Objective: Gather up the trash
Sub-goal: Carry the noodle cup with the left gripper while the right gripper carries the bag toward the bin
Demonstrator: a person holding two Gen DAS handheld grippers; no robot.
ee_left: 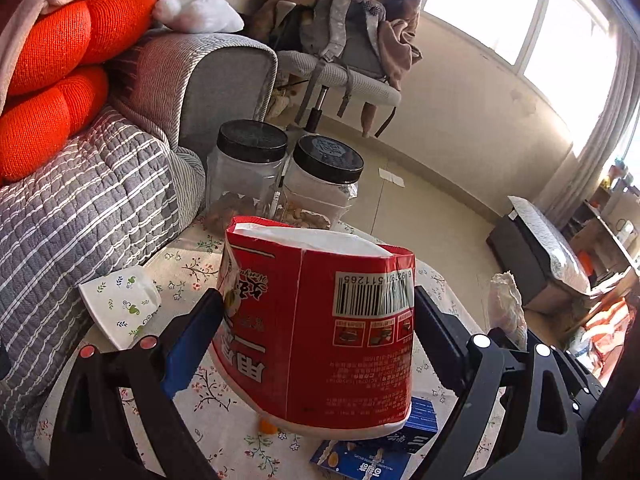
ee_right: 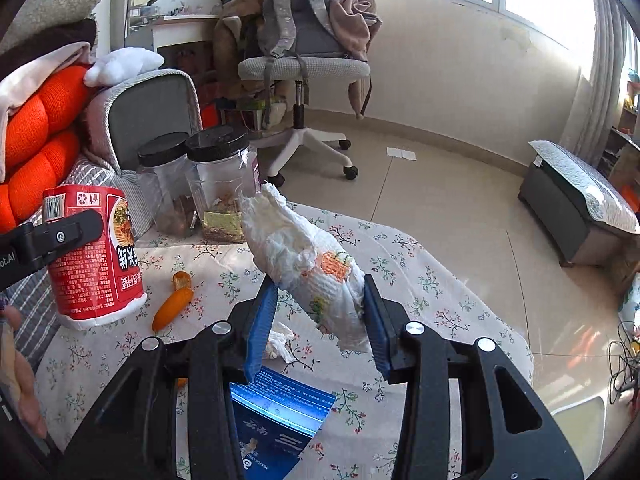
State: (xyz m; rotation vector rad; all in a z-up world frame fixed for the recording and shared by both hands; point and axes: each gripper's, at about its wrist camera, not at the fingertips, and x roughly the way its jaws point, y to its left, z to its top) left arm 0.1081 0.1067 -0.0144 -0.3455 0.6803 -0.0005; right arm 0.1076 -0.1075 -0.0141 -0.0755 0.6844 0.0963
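My left gripper is shut on a red instant-noodle cup, squeezed out of round and lifted above the floral tablecloth. The same red cup shows at the left of the right wrist view, with a left finger across it. My right gripper is shut on a crumpled white paper towel with orange print, held above the table. That towel also pokes up at the right of the left wrist view. On the cloth lie orange peel pieces, a small tissue wad and a blue box.
Two clear jars with black lids stand at the table's far edge beside a grey sofa with orange cushions. A tipped floral paper cup lies at the left. An office chair and a dark footstool stand on the tiled floor.
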